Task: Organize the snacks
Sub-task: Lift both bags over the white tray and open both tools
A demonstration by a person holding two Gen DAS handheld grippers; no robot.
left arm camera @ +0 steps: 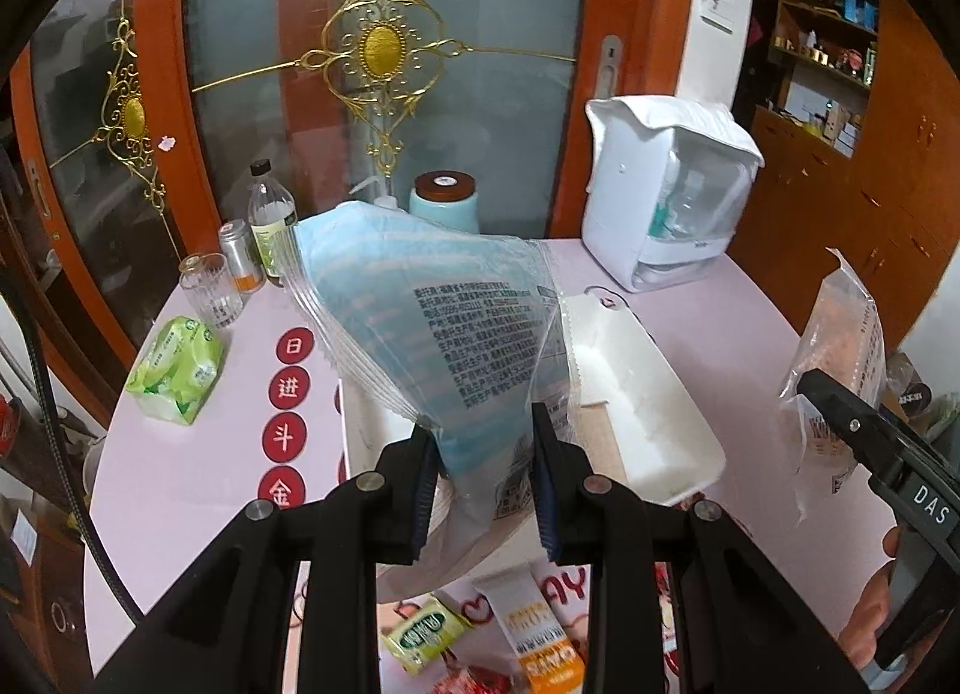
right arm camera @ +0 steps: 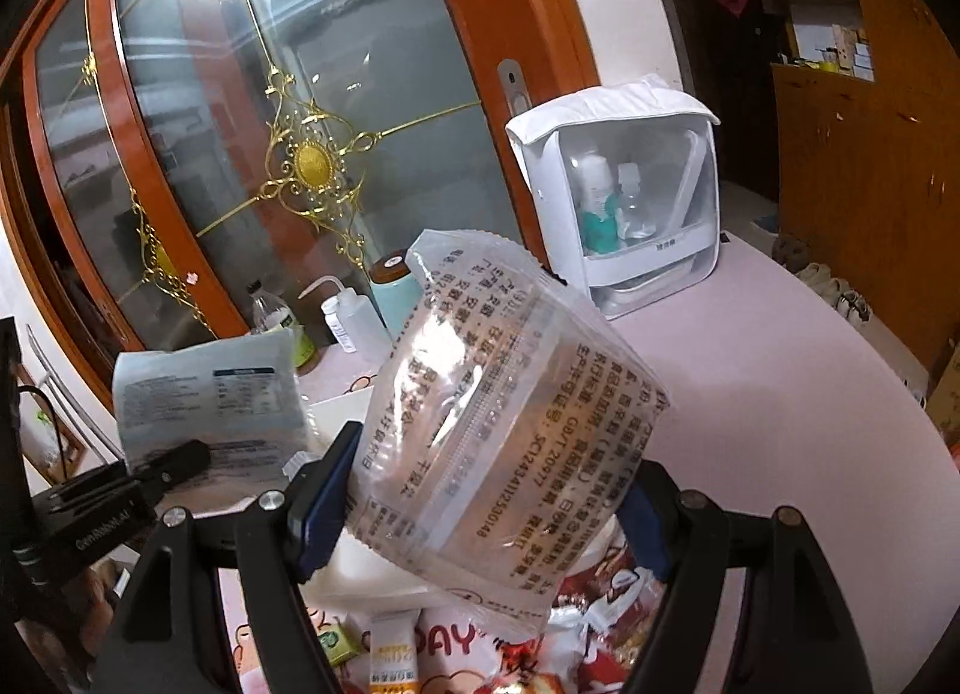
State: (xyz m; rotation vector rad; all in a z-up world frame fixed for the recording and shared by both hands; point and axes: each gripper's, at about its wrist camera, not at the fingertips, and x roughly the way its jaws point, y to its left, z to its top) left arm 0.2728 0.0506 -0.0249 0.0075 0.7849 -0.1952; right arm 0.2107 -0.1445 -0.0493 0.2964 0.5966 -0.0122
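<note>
— Well, what does each hand-held gripper have?

— The left hand-held gripper [left arm camera: 486, 484] is clenched on the lower end of a blue-and-white striped snack bag [left arm camera: 432, 310], which stands up from the jaws with its printed back facing the camera. The right hand-held gripper [right arm camera: 480, 520] is grasping a clear snack packet [right arm camera: 504, 412] with brownish contents; its jaws stand wider, pressed against the packet's two sides.

— Where are those two relative to the desk?

— Both are lifted above the pink desk [left arm camera: 720, 334], over its near part. Under the striped bag lies an open white box [left arm camera: 648, 394], set roughly in the middle of the desk.

— And the other snacks?

— At the near edge lie several more: a small green-and-yellow packet [left arm camera: 423, 640], an orange-and-white sachet [left arm camera: 540, 646], and red wrappers [right arm camera: 606, 604] beside them.

— Anything along the far edge?

— A white storage case [left arm camera: 666, 190] with a clear front stands at the far right corner. A light-blue jar [left arm camera: 444, 202] with a brown lid, a bottle [left arm camera: 270, 220], a small tin [left arm camera: 237, 256] and a glass cup [left arm camera: 210, 286] line the far left. A green tissue pack [left arm camera: 177, 370] lies near the left edge.
</note>
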